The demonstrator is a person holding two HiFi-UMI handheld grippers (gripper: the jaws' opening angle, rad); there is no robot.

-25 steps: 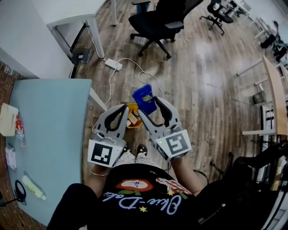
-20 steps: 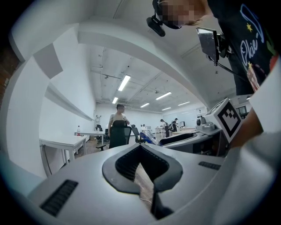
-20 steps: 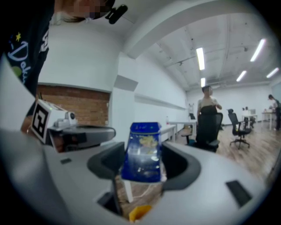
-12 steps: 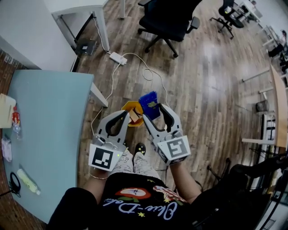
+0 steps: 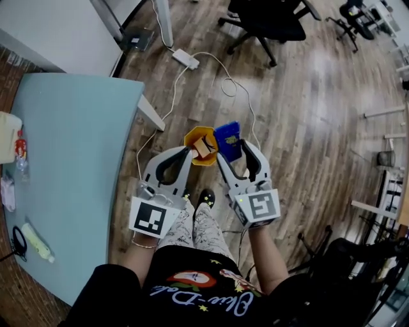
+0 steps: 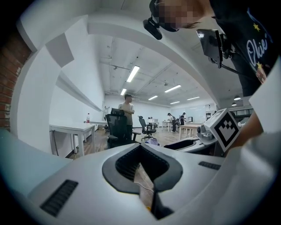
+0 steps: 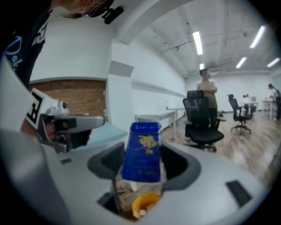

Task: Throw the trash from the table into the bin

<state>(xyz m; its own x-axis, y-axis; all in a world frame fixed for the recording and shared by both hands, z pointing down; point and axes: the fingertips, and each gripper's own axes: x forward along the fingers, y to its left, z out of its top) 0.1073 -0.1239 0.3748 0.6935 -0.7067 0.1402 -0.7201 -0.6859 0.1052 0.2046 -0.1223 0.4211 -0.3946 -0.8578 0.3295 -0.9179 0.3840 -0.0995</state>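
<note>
A small yellow bin [image 5: 195,139] with a few scraps in it stands on the wood floor by the table's corner. My right gripper [image 5: 233,152] is shut on a blue snack packet [image 5: 229,138], which stands upright just right of the bin. In the right gripper view the blue packet [image 7: 142,151] fills the gap of that gripper [image 7: 142,173], with the yellow bin [image 7: 145,203] below it. My left gripper [image 5: 190,152] hovers at the bin's left rim. Seen from its own camera, the left gripper [image 6: 141,148] is shut, and only a sliver of floor shows between the pads.
The teal table [image 5: 70,159] lies at the left, with a pale bottle [image 5: 37,242], a black cable loop [image 5: 19,244] and small items at its far edge. A white cable and power strip [image 5: 185,59] run behind the bin. Beyond is an office chair [image 5: 268,16]. A person [image 7: 206,94] stands far off.
Both grippers have sunk toward the floor and closer to the yellow bin, which now shows more fully between them. The blue packet stays in the right gripper.
</note>
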